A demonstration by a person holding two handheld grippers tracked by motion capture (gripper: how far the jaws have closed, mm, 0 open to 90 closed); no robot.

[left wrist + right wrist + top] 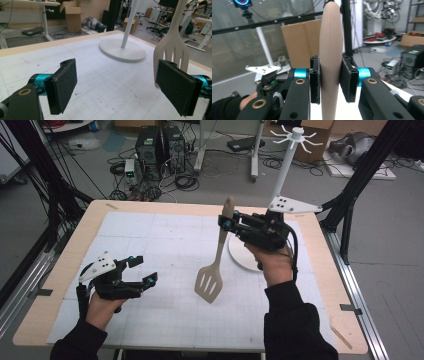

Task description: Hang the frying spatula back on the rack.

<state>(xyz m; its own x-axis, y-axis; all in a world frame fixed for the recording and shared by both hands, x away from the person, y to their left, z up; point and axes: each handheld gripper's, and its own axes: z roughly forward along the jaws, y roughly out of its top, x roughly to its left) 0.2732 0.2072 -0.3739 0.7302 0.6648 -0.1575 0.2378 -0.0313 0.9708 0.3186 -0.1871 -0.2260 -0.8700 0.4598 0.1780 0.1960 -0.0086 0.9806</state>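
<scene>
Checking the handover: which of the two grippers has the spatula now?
The right gripper: its jaws are clamped on the slotted spatula handle, blade hanging down. The left gripper stands open, holding nothing.

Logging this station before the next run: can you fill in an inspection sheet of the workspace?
Surface: table with a white gridded mat, scuffed.
Job's things: slotted spatula held upright, blade down, above the mat; white hook stand on its round base behind it.
Clutter: nothing seen on the mat.
Grippers: right gripper shut on the spatula handle; left gripper open, nothing between its jaws.
Cables: one trails from the right gripper; tangle on the floor.
Surroundings: computer towers, cardboard boxes.
</scene>
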